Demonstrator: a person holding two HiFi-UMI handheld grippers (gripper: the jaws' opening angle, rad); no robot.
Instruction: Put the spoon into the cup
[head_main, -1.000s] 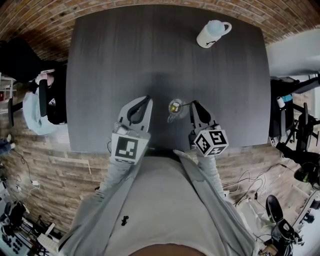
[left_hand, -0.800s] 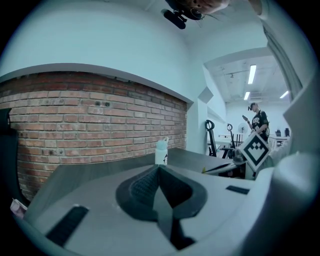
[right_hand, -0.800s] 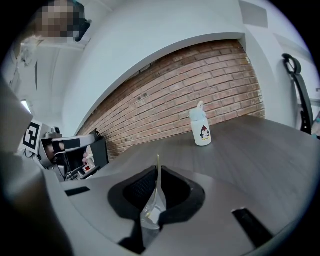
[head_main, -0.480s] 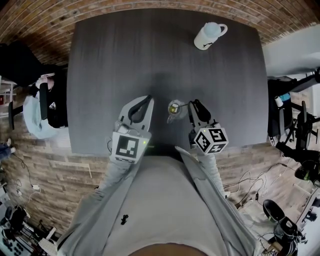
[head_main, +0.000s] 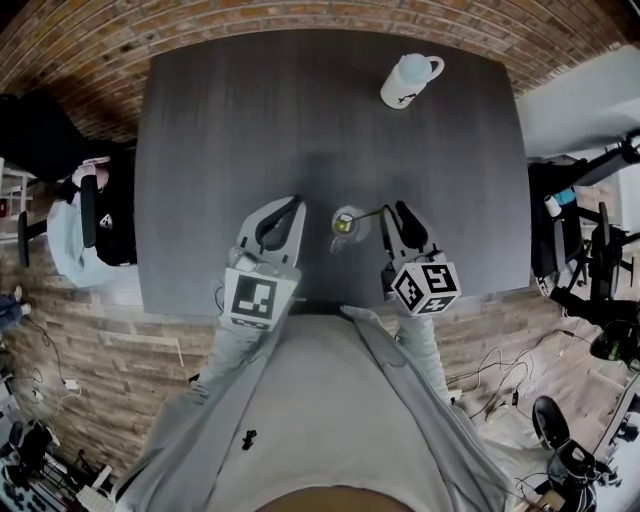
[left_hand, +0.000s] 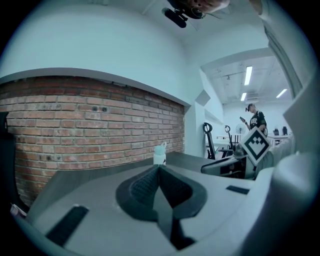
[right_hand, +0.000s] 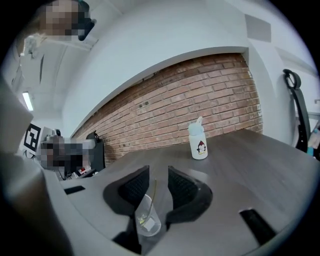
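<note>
Our right tool (right_hand: 157, 172) is spread apart around the spoon (right_hand: 152, 197), which stands in the clear cup (right_hand: 145, 222) on the tabletop (right_hand: 240, 160), and our left tool (left_hand: 159, 170) is squeezed closed with nothing in it, so we should pull back slowly and not bump the cup.

The person wears a light grey long-sleeved top (head_main: 320, 420) with a small dark mark (head_main: 249, 438) low on the chest, and its loose, creased sleeves (head_main: 232, 350) run down to both tools. The left gripper (head_main: 296, 203) and the right gripper (head_main: 392, 211) have smooth pale grey shells with dark rectangular slots. Their curved jaws are lined with black ribbed pads (right_hand: 135, 187). Each carries a white cube (head_main: 251, 297) printed with black square markers, and the right cube (head_main: 424, 285) shows two marked faces.
</note>
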